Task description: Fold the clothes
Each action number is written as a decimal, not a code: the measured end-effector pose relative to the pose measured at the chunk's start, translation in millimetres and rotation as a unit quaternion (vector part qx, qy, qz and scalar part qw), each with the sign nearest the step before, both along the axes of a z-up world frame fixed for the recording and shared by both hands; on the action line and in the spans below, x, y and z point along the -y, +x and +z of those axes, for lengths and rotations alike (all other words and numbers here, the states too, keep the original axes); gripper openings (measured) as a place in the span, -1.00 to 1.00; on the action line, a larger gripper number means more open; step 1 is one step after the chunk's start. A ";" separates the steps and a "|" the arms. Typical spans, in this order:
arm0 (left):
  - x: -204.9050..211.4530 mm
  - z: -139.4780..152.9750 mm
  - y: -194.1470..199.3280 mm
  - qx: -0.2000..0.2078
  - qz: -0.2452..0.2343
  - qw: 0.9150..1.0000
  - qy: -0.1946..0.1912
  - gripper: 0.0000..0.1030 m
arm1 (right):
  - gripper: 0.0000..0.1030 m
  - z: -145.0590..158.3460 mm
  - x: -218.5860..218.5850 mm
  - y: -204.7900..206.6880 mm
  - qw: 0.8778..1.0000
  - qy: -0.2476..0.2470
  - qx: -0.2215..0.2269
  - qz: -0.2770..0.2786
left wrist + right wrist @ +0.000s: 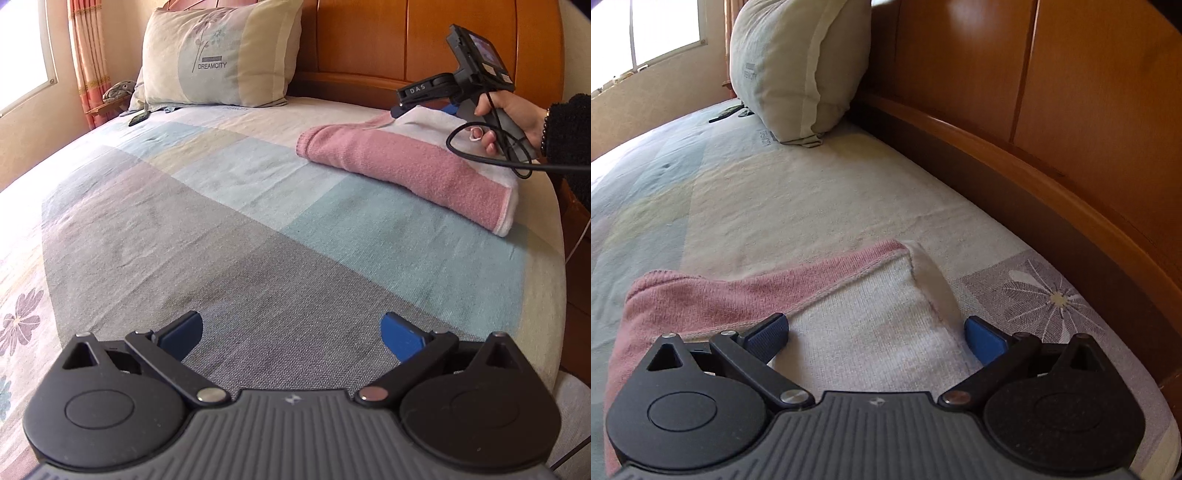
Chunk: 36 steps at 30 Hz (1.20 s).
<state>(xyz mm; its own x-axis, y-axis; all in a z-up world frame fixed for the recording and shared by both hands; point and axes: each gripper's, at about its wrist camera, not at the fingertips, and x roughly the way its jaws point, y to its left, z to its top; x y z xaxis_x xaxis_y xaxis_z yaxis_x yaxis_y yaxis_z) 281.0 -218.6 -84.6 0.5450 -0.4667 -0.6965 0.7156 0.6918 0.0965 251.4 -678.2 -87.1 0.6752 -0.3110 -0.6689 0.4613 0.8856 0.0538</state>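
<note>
A pink and white garment (406, 162) lies folded into a flat oblong near the right side of the bed, close to the headboard. In the right wrist view the same folded garment (849, 317) sits right under my right gripper (877, 338), whose blue pads are spread wide with nothing held between them. From the left wrist view a hand holds that right gripper (424, 99) just above the garment's far end. My left gripper (291, 338) hovers open over the grey part of the bedsheet, well short of the garment.
The checked bedsheet (221, 206) covers the mattress. A pillow (218, 55) leans on the wooden headboard (424, 40), with a dark phone-like object (138, 119) beside it. A curtain (90, 62) and window are at the left. The bed's right edge drops off near the garment.
</note>
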 end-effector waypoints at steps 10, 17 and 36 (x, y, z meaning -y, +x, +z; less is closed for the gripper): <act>-3.6 2.6 -4.0 0.015 0.003 1.000 -0.001 0.98 | 1.00 22.3 -79.0 -20.8 0.990 -0.118 0.023 0.070; -5.3 -3.5 -3.3 0.004 0.006 1.000 0.004 0.98 | 1.00 18.6 -79.3 -33.9 0.987 -0.129 0.024 0.094; -16.8 27.0 -23.6 0.008 0.019 1.000 -0.024 0.98 | 1.00 26.1 -136.2 -85.2 0.991 0.003 -0.011 0.132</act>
